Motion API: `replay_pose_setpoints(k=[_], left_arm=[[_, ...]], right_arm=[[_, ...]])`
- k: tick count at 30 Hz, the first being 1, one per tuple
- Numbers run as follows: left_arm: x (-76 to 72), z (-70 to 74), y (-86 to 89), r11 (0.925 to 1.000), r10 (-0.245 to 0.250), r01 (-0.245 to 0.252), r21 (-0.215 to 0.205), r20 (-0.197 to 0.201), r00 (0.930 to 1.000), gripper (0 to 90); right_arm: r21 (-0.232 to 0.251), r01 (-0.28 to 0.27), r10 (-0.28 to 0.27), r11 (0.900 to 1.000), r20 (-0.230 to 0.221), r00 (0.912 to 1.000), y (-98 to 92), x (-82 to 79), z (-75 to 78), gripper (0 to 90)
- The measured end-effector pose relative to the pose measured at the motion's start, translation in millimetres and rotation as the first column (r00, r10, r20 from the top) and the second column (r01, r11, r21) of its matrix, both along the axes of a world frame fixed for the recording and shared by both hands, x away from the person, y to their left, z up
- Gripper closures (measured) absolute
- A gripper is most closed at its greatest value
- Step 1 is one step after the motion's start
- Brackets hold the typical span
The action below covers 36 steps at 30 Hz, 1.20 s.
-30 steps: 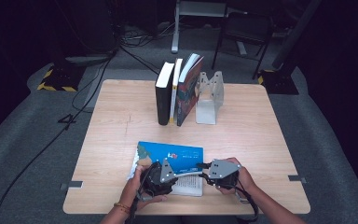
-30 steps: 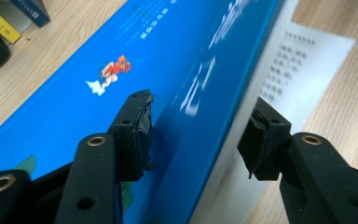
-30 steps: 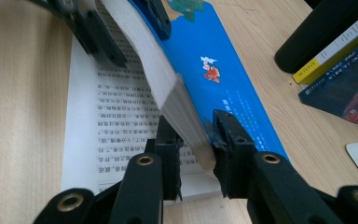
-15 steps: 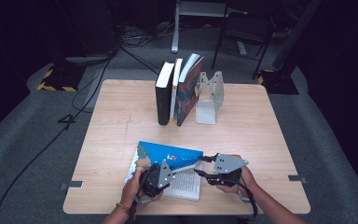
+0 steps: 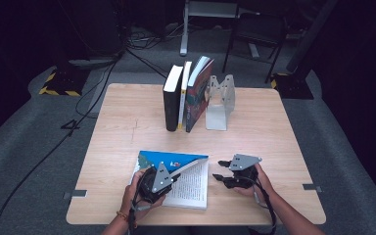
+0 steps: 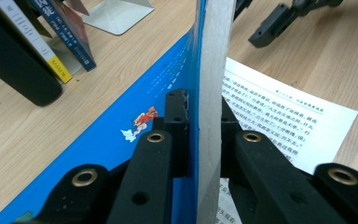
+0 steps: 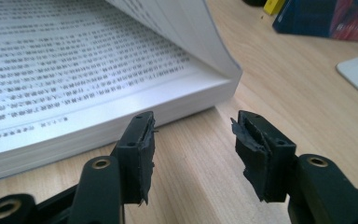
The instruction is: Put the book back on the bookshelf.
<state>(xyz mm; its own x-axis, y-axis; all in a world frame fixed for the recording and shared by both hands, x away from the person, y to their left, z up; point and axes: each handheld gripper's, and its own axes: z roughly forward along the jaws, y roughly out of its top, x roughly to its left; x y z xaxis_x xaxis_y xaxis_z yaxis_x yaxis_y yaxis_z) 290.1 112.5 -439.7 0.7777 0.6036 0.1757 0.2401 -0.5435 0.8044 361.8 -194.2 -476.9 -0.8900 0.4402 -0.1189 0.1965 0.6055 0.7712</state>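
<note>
My left claw (image 6: 193,121) is clamped on the blue cover (image 6: 121,140) and front pages of the paperback (image 5: 188,183) lying at the near tabletop (image 5: 274,122) edge. Right claw (image 7: 193,140) has just been opening, empty, beside the page block. Risk: the lifted cover creases or slips if I pull on it.
</note>
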Motion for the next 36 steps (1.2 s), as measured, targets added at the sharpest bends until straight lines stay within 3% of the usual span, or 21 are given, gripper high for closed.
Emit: replay_pose_setpoints(k=[7, 15, 20, 22, 23, 26, 27, 30, 34, 35, 36], left_arm=[[1.2, 7.6, 7.2, 0.999, 0.005, -0.005, -0.044, 0.003, 1.0, 81.6], [0.6, 15.3, 13.6, 0.9981, -0.001, 0.002, -0.061, 0.021, 0.9998, 81.7], [0.6, 16.0, 16.2, 0.9961, -0.001, 0.004, -0.088, 0.028, 0.9996, 81.7], [1.7, 15.3, 15.7, 0.9956, -0.004, 0.005, -0.094, 0.014, 0.9999, 81.4], [2.1, 14.2, 14.1, 0.9956, -0.004, 0.005, -0.094, 0.012, 0.9999, 81.3], [4.6, 13.9, 13.1, 0.9951, -0.012, 0.008, -0.098, -0.039, 0.9992, 80.6], [5.9, 14.3, 11.3, 0.9958, -0.015, 0.008, -0.091, -0.084, 0.9964, 79.7], [-2.0, 15.3, 6.2, 0.9991, 0.003, -0.006, -0.043, -0.086, 0.9963, 78.8], [-4.4, 18.1, 9.0, 0.9992, 0.009, -0.013, -0.037, -0.102, 0.9947, 78.2], [-5.2, 21.6, 6.0, 0.9997, 0.014, -0.01, 0.024, -0.151, 0.9885, 77.9], [-5.2, 21.6, 6.0, 0.9997, 0.014, -0.01, 0.024, -0.151, 0.9885, 77.7]], right_arm=[[-0.055, -0.005, 0.003, 0.998, -0.03, 0.9995, 10.5, 6.0, -15.9, 49.1], [-0.027, 0.008, -0.01, 1.0, -0.051, 0.9986, 11.2, 11.9, -23.3, 46.6], [0.017, -0.011, 0.012, 1.0, -0.103, 0.9947, 15.4, 15.2, -26.6, 43.4], [0.018, -0.014, 0.016, 1.0, -0.107, 0.9941, 16.7, 16.1, -26.9, 41.5], [0.016, -0.027, 0.029, 0.999, -0.088, 0.9957, 19.8, 16.7, -26.6, 42.7], [0.045, -0.032, 0.036, 0.998, -0.088, 0.9955, 17.7, 15.1, -26.2, 43.9], [0.065, -0.038, 0.044, 0.997, -0.09, 0.995, 17.1, 13.8, -25.7, 45.9], [0.075, -0.066, 0.073, 0.995, -0.085, 0.9938, 20.2, 7.7, -23.8, 49.5], [0.114, -0.065, 0.075, 0.991, -0.095, 0.9927, 21.6, 4.7, -21.8, 49.8], [0.127, -0.062, 0.074, 0.99, -0.096, 0.9926, 22.8, 3.4, -19.2, 49.8], [0.127, -0.062, 0.074, 0.99, -0.096, 0.9926, 22.8, 3.4, -19.2, 49.8]])
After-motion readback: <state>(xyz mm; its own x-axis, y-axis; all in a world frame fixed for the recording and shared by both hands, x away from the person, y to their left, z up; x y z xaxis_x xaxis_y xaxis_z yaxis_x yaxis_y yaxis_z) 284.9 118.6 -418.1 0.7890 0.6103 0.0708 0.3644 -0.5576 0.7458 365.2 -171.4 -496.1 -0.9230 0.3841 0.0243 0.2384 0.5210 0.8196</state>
